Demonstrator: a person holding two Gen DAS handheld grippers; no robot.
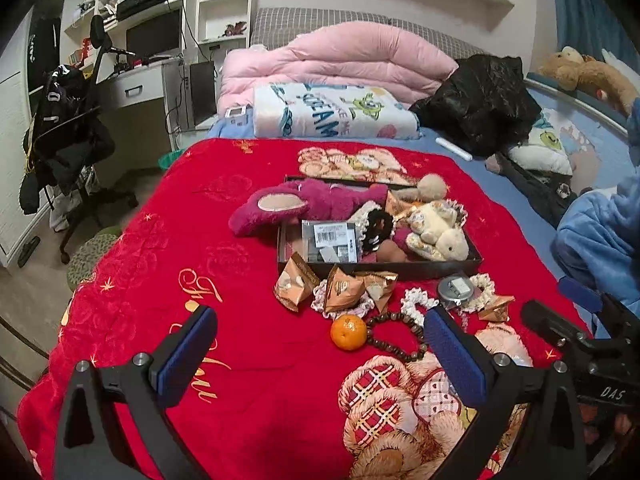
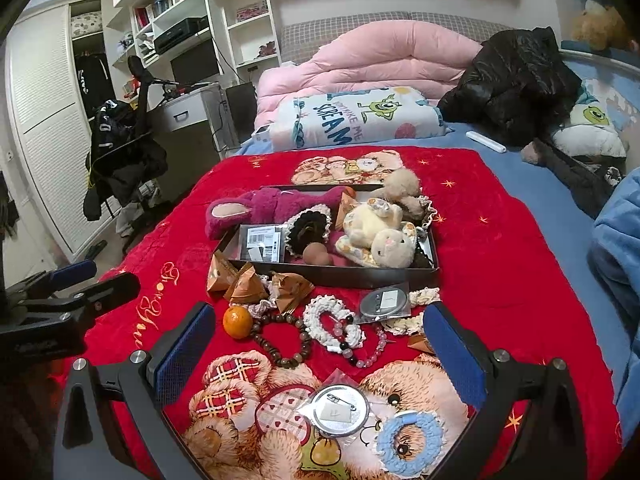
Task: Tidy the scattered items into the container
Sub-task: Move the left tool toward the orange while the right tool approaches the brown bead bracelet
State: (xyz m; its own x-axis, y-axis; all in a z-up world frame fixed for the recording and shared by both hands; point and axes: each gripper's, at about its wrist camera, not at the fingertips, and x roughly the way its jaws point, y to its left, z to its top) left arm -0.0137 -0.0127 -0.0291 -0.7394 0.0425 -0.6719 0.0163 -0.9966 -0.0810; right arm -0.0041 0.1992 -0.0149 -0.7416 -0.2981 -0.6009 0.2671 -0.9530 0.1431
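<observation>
A shallow black box [image 2: 360,278] sits on the red blanket and holds a magenta plush [image 2: 276,204], a cream bunny plush [image 2: 380,236] and a barcoded packet [image 2: 262,242]. In front of it lie snack packets [image 2: 248,284], a mandarin [image 2: 237,322], a wooden bead bracelet [image 2: 282,338], a white crochet scrunchie [image 2: 332,320], two round badges [image 2: 340,410] and a blue crochet ring [image 2: 410,440]. My right gripper [image 2: 320,344] hovers open above these, holding nothing. My left gripper [image 1: 320,344] is open and empty too, short of the mandarin [image 1: 348,332] and the box [image 1: 400,270].
The red blanket [image 1: 200,240] covers a blue bed. A pink duvet [image 1: 340,60], a folded cartoon blanket [image 1: 332,112] and a black jacket [image 1: 476,100] lie behind. An office chair [image 1: 68,140], desk and shelves stand to the left. A blue sleeve [image 1: 600,236] is at the right.
</observation>
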